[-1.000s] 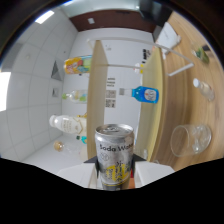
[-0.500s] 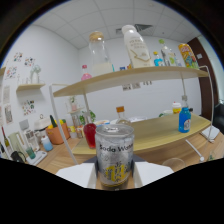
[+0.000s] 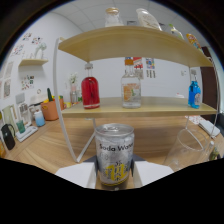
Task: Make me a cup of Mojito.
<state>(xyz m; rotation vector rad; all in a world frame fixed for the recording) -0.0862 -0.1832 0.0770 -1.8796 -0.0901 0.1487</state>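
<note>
A silver soda water can with yellow print stands upright between my fingers, and my gripper is shut on it, lifted above the wooden table. The white fingers show on either side of the can's base. Beyond the can and to the right stands a clear empty glass. Behind it, the lower shelf of a wooden rack carries a red bottle, a clear bottle with an orange label and a blue bottle.
The rack's top shelf holds more bottles. A white rack post stands just left of the can. Left of the rack sit an orange pot, small cups and a dark object.
The view has swung from sideways to level and moved closer to the rack. The can has stayed gripped between the fingers throughout.
</note>
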